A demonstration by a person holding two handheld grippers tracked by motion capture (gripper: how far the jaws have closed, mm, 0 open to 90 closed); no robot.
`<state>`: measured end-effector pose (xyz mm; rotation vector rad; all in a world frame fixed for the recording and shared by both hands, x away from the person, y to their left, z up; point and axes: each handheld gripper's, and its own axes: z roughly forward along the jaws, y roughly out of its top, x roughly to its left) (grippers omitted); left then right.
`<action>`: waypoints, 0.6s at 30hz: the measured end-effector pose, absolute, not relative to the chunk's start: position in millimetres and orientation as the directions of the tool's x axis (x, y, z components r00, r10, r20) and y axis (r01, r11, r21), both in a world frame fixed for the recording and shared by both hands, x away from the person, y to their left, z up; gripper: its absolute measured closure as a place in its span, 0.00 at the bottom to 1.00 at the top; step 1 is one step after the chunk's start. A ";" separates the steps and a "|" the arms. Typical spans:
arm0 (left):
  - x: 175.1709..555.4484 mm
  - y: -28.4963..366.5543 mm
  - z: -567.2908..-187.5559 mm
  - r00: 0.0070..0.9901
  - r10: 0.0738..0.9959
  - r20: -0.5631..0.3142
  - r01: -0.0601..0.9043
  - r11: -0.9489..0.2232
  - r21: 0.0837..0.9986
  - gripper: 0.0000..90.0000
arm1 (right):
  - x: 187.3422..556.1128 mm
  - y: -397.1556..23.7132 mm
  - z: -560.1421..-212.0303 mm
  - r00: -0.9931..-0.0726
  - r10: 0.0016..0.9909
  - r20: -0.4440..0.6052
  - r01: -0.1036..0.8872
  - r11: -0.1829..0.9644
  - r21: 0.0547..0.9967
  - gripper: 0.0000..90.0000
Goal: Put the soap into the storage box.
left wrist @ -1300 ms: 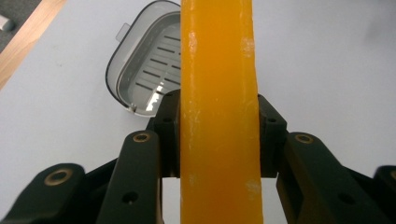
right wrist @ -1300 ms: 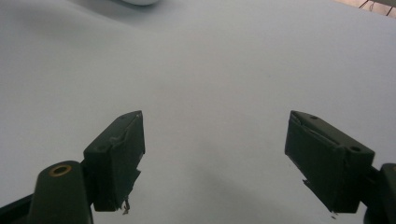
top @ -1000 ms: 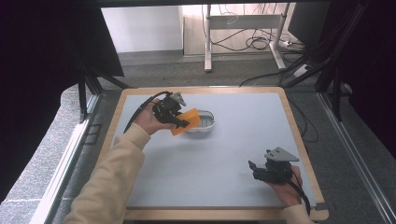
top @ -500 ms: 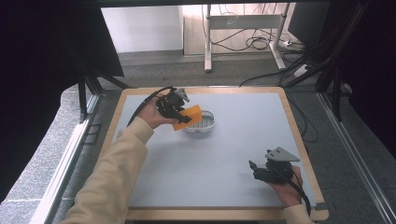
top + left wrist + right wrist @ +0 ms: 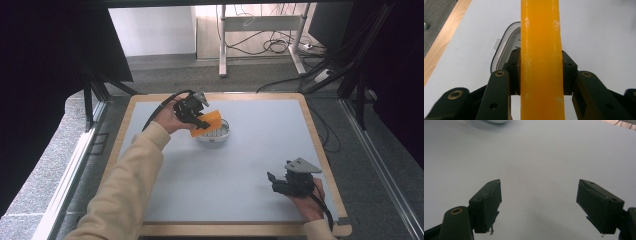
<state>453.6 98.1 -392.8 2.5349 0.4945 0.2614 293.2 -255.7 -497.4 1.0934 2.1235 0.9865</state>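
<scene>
An orange slab-like block (image 5: 207, 123) is clamped in my left gripper (image 5: 199, 121), which is shut on it and holds it over a small white oval dish (image 5: 215, 135) near the back of the table. In the left gripper view the orange block (image 5: 541, 60) runs up between the jaws, and the dish's rim (image 5: 501, 47) peeks out to its left. My right gripper (image 5: 274, 181) rests low at the front right, open, with nothing between its fingers (image 5: 486, 205).
A pale grey mat (image 5: 250, 150) covers the table inside a wooden border (image 5: 320, 135). The dish's edge (image 5: 495, 121) shows at the top of the right gripper view. Cables and desk legs lie on the floor beyond the table.
My left gripper has carried the orange block slightly farther back and right, over the dish. The right gripper has stayed put.
</scene>
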 end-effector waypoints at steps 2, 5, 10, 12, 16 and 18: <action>455.5 96.1 -394.2 0.916 0.392 0.085 0.289 -0.791 0.539 0.69 | 293.1 -255.7 -497.4 -0.518 0.844 -0.138 0.440 0.401 0.803 0.23; 457.8 93.8 -394.9 0.918 0.389 0.083 0.288 -0.795 0.534 0.69 | 293.1 -255.8 -497.6 -0.518 0.845 -0.136 0.442 0.400 0.803 0.23; 461.9 89.3 -398.8 0.924 0.376 0.073 0.284 -0.801 0.527 0.69 | 293.0 -256.5 -497.5 -0.516 0.846 -0.136 0.442 0.399 0.803 0.23; 463.7 88.2 -400.3 0.927 0.370 0.068 0.283 -0.804 0.524 0.69 | 292.9 -256.7 -497.4 -0.515 0.846 -0.136 0.443 0.399 0.803 0.23; 466.9 86.9 -402.3 0.928 0.366 0.069 0.280 -0.807 0.520 0.69 | 292.9 -257.1 -497.5 -0.515 0.846 -0.137 0.443 0.400 0.803 0.23; 468.8 86.2 -402.8 0.932 0.355 0.071 0.271 -0.813 0.515 0.69 | 292.8 -256.9 -497.6 -0.514 0.847 -0.137 0.445 0.399 0.802 0.23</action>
